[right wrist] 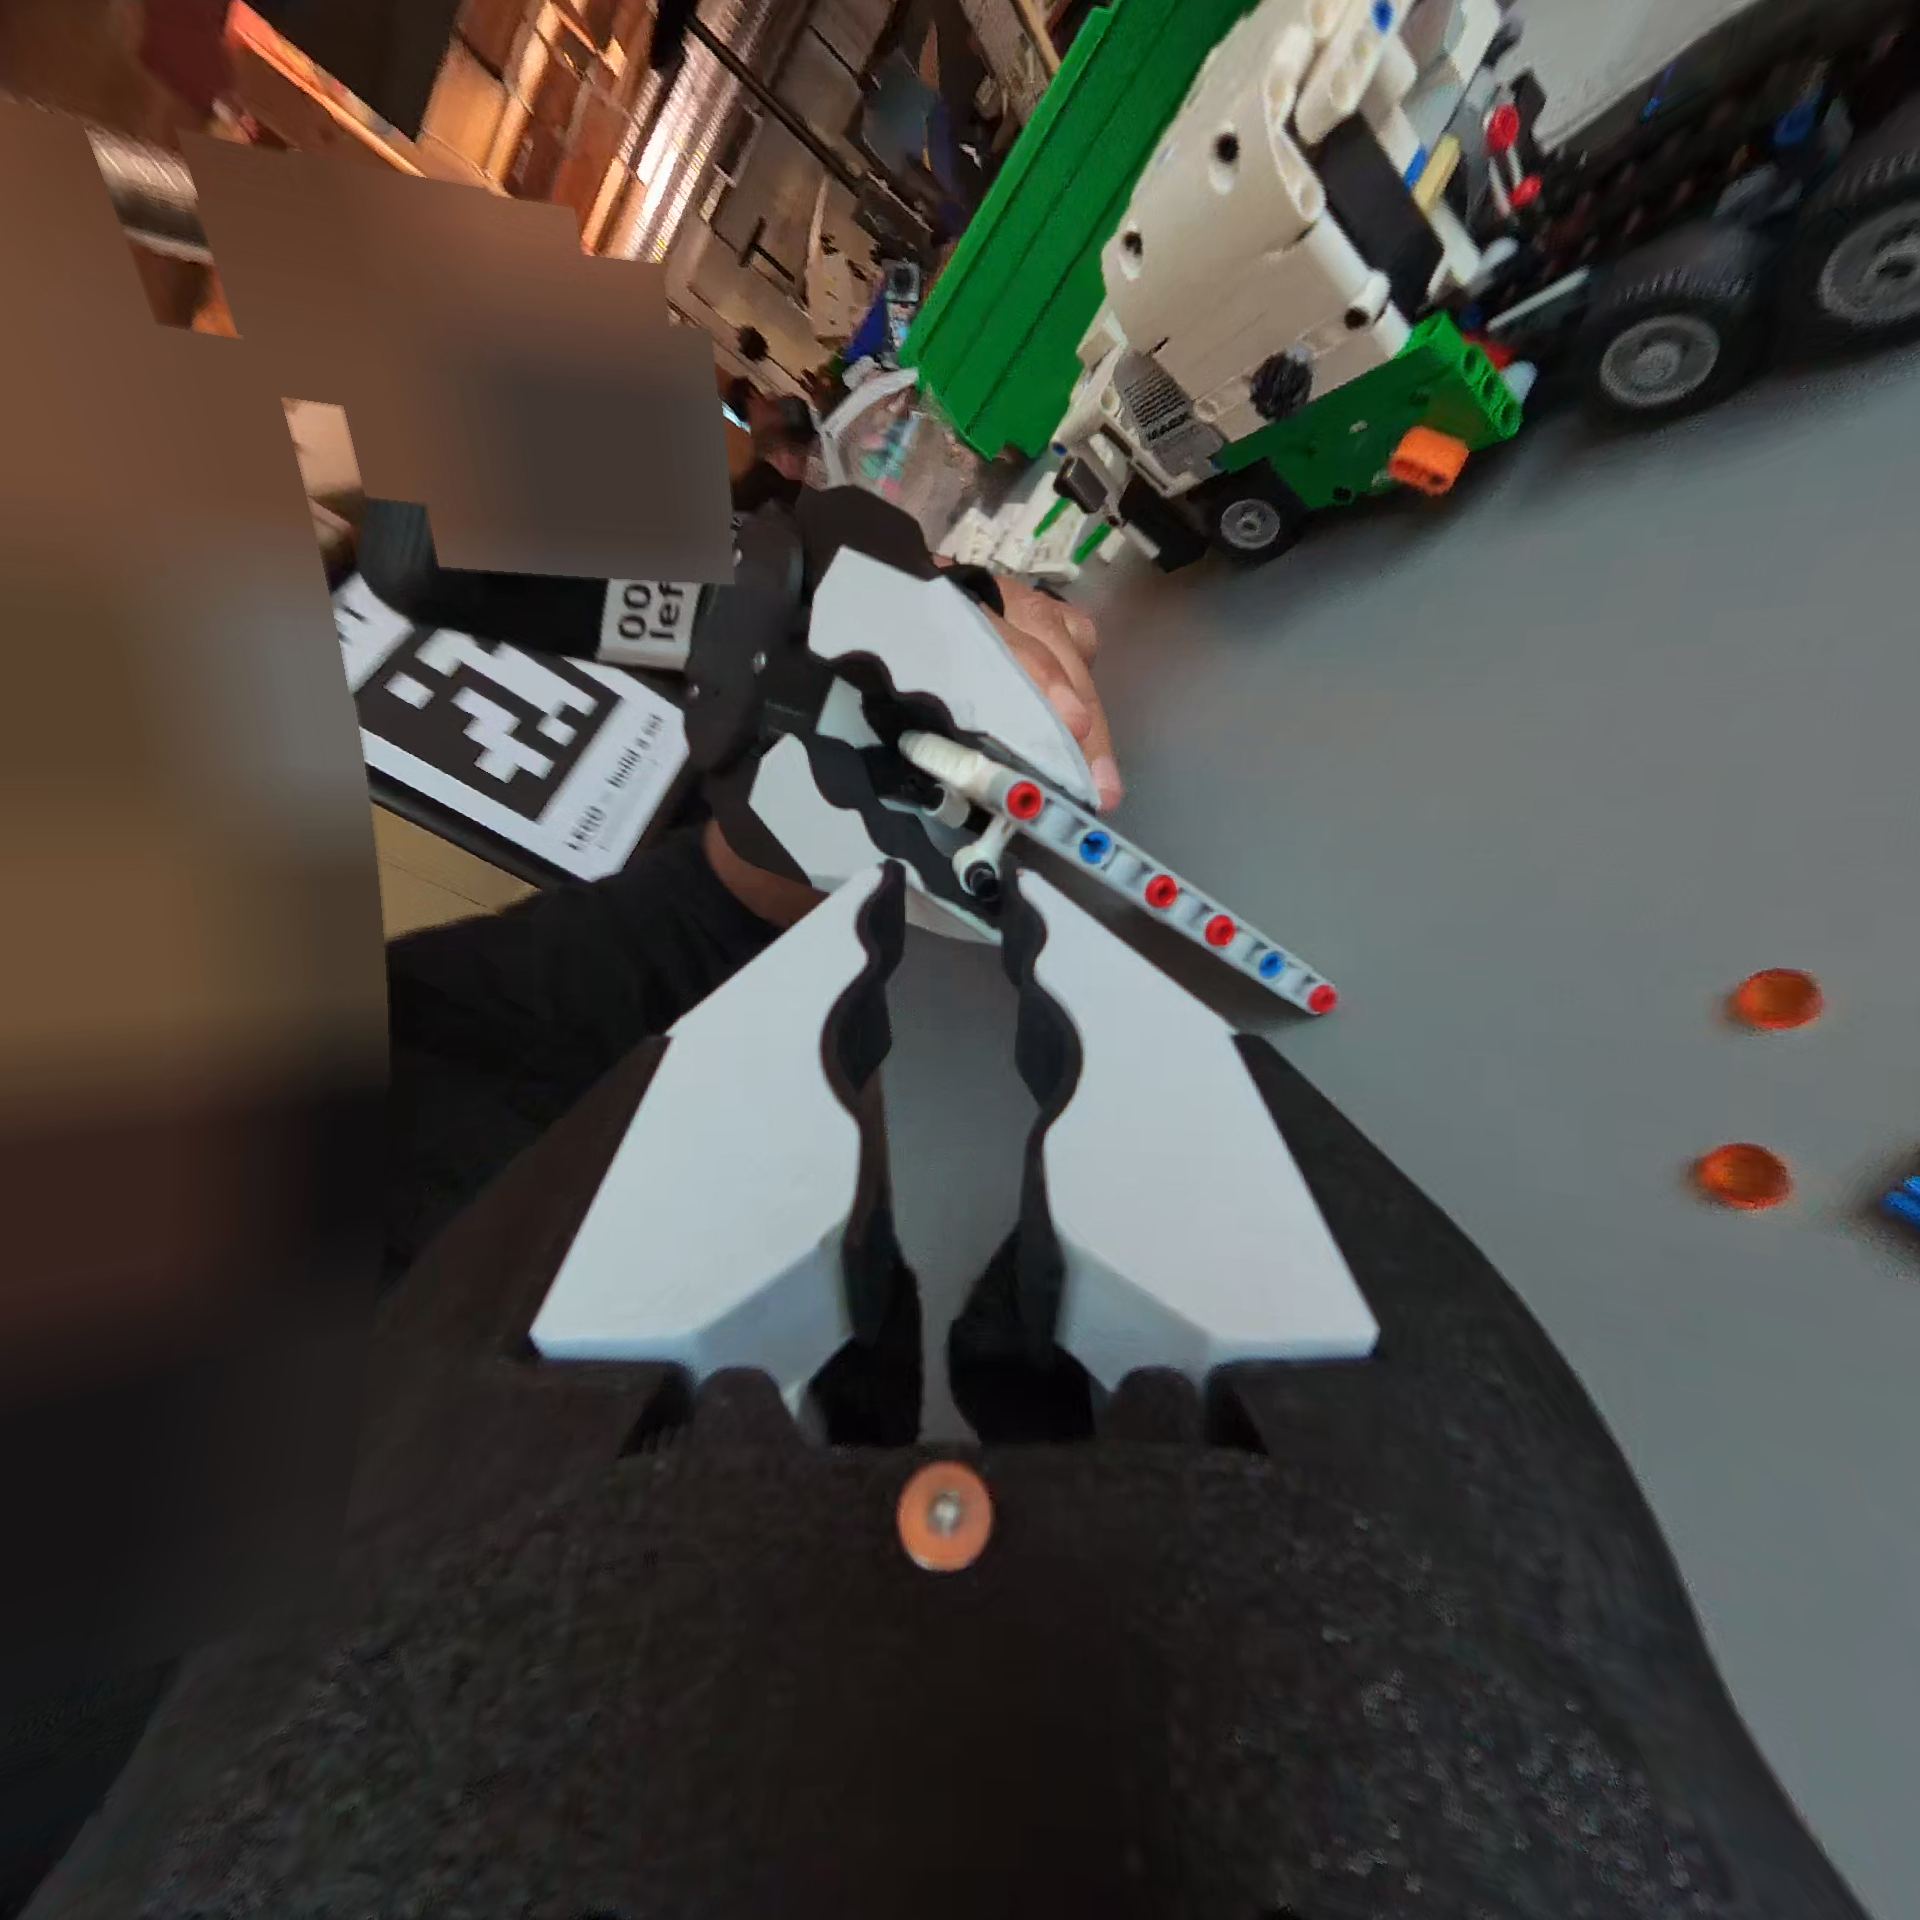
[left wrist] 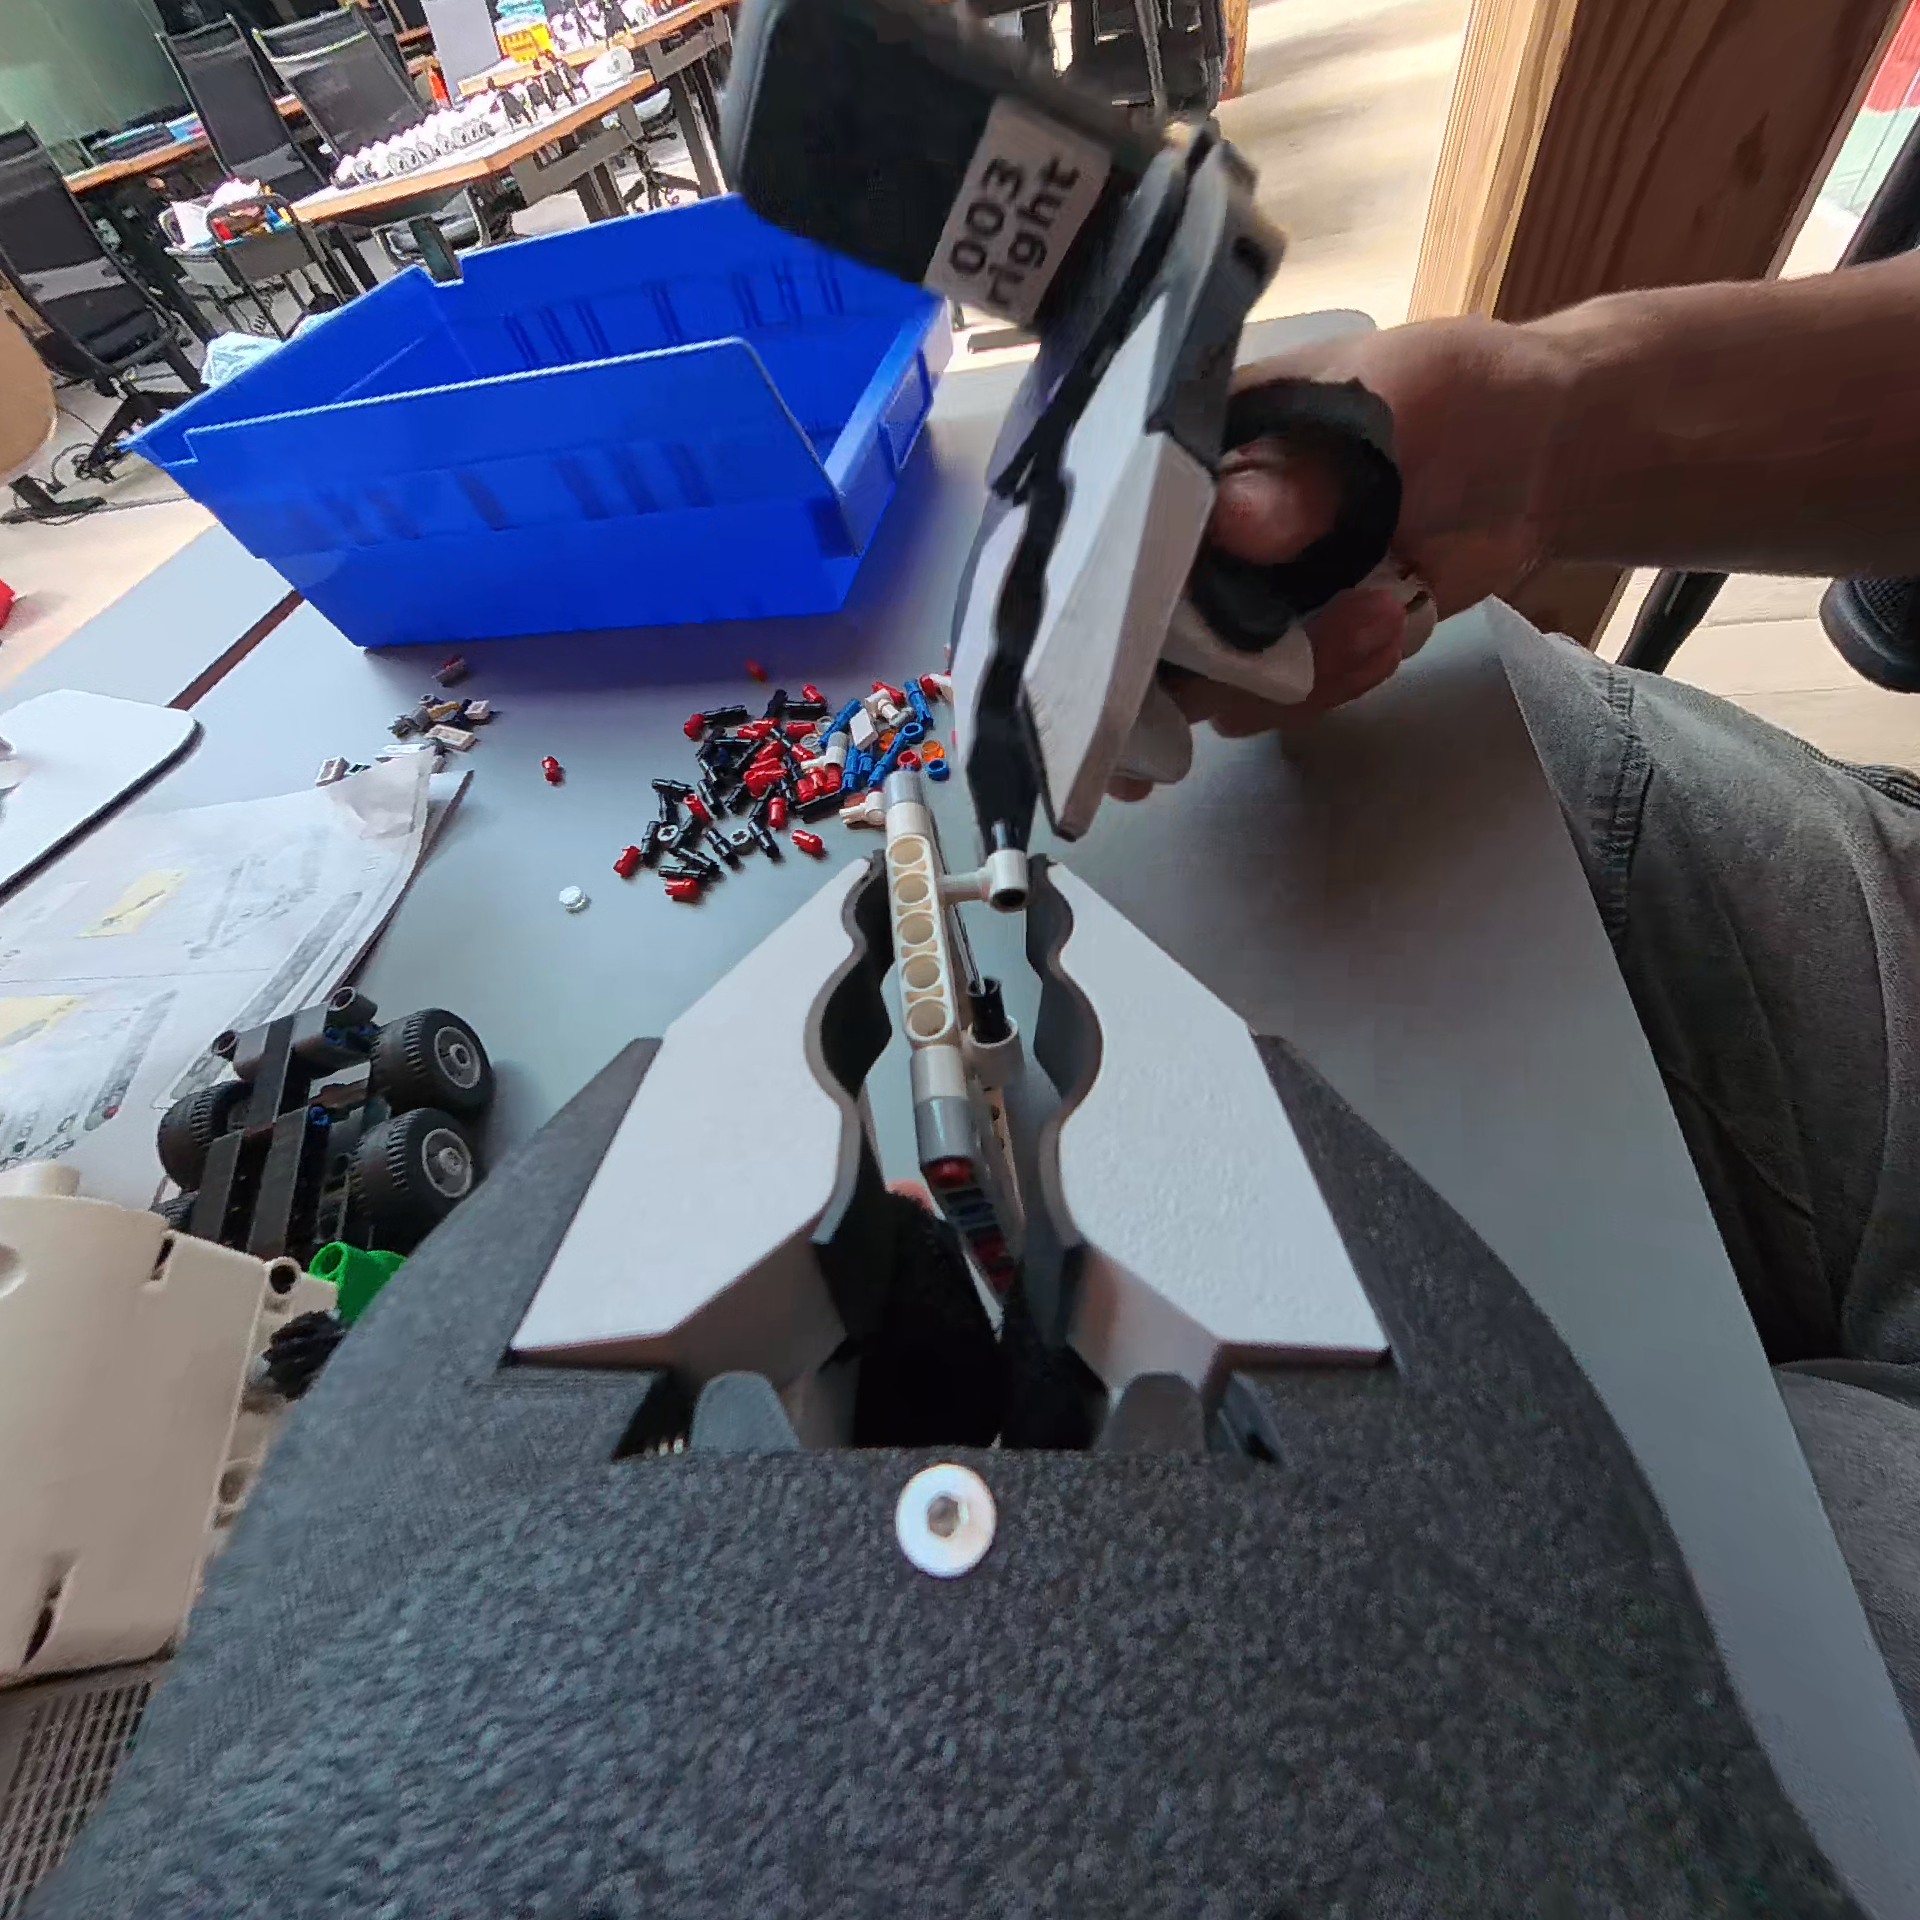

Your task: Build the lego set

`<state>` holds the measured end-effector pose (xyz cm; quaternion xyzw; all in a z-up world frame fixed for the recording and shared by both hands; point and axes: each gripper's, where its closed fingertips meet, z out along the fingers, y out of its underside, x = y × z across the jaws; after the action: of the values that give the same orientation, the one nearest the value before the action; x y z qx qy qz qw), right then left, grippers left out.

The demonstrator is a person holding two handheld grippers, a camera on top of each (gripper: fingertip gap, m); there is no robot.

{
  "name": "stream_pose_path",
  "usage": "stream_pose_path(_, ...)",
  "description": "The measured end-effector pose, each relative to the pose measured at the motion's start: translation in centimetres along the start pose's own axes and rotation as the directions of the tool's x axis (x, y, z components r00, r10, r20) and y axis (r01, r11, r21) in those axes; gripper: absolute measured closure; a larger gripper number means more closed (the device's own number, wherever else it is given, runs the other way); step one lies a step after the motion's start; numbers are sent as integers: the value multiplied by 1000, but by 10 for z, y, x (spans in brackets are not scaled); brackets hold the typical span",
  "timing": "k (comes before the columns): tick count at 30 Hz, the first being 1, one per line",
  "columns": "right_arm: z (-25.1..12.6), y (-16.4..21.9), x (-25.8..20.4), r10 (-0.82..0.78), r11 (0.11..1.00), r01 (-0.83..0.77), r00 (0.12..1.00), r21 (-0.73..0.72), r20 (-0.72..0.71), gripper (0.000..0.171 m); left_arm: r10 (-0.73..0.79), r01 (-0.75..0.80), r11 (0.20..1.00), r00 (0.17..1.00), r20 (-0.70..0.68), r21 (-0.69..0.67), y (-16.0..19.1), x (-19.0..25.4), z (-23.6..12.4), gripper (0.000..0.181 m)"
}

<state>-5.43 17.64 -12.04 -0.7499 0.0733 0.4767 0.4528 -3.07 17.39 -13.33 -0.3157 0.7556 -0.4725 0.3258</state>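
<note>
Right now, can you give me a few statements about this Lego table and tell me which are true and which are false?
1. The left gripper holds a white holed beam assembly. True.
2. The blue bin is full of bricks. False: its visible inside looks empty; the loose pins lie on the table.
3. The right gripper meets a small black pin at the assembly's white connector. True.
4. The wheeled chassis is held in the air. False: it rests on the table.
</note>
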Motion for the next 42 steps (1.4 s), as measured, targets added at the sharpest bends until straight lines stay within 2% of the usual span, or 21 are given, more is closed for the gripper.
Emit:
stream_pose_path(1, -4, 0, 3, -126, 992, 125, 989, -11, -78, 152, -8, 8, 1000, 1000, -1, 1, 0, -1, -1, 159)
stream_pose_path(2, -9, -2, 7, -290, 957, 289, 941, -29, -173, 153, -14, 14, 1000, 1000, -4, 1, 1, -1, -2, 159)
stream_pose_path(3, -14, -3, 10, -450, 891, 449, 856, -66, -252, 153, -21, 21, 1000, 1000, -8, 0, 1, -2, -3, 159)
stream_pose_path(5, -18, 0, 7, -711, 696, 697, 631, -176, -310, 155, -27, 27, 1000, 1000, -16, -1, 2, -2, -4, 159)
stream_pose_path(8, -18, -9, -9, -798, 517, 844, 415, -142, -438, 171, -25, 25, 1000, 998, -63, 7, 0, 7, -6, 159)
stream_pose_path(9, -14, -7, -13, -806, 504, 855, 414, -121, -424, 171, -22, 23, 1000, 997, -71, 9, 0, 9, -5, 159)
stream_pose_path(12, -2, 4, -7, -763, 616, 781, 559, -105, -324, 163, -8, 9, 1000, 996, -87, 8, -1, 13, -5, 159)
stream_pose_path(13, -3, 0, -6, -745, 630, 773, 577, -70, -336, 169, -2, 3, 1000, 995, -100, 10, -1, 16, -6, 159)
stream_pose_path(15, -3, -2, -8, -750, 619, 784, 576, -39, -327, 171, 9, -7, 1000, 992, -125, 16, -2, 21, -7, 159)
stream_pose_path(17, 0, 4, -11, -778, 603, 795, 568, -67, -271, 171, 16, -14, 1000, 987, -158, 14, -2, 25, -9, 159)
stream_pose_path(19, 1, 12, -11, -821, 557, 824, 526, -104, -224, 171, 16, -14, 1000, 980, -197, 13, -2, 30, -12, 159)
stream_pose_path(21, 2, 14, -13, -868, 481, 866, 449, -137, -214, 171, 16, -14, 1000, 975, -222, 10, -1, 32, -15, 159)
stream_pose_path(23, 5, 13, -13, -877, 466, 872, 433, -151, -207, 171, 11, -9, 1000, 976, -217, 8, -1, 31, -15, 159)
stream_pose_path(26, 7, 11, -15, -845, 522, 846, 496, -111, -200, 171, 2, 0, 1000, 976, -216, 8, -1, 30, -14, 159)
stream_pose_path(30, 3, 8, -16, -809, 573, 805, 528, -150, -258, 169, 10, -9, 1000, 980, -198, 6, -1, 29, -13, 159)
stream_pose_path(33, 2, 16, -22, -752, 658, 710, 602, -252, -268, 141, 2, 1, 1000, 985, -172, 12, -1, 26, -12, 159)
stream_pose_path(34, 3, 22, -27, -749, 663, 695, 613, -280, -252, 140, -7, 9, 1000, 985, -171, 14, -1, 26, -12, 159)
stream_pose_path(42, 12, 27, -18, -846, 534, 725, 453, -435, -282, 131, -15, 18, 1000, 985, -172, 17, -1, 26, -11, 159)
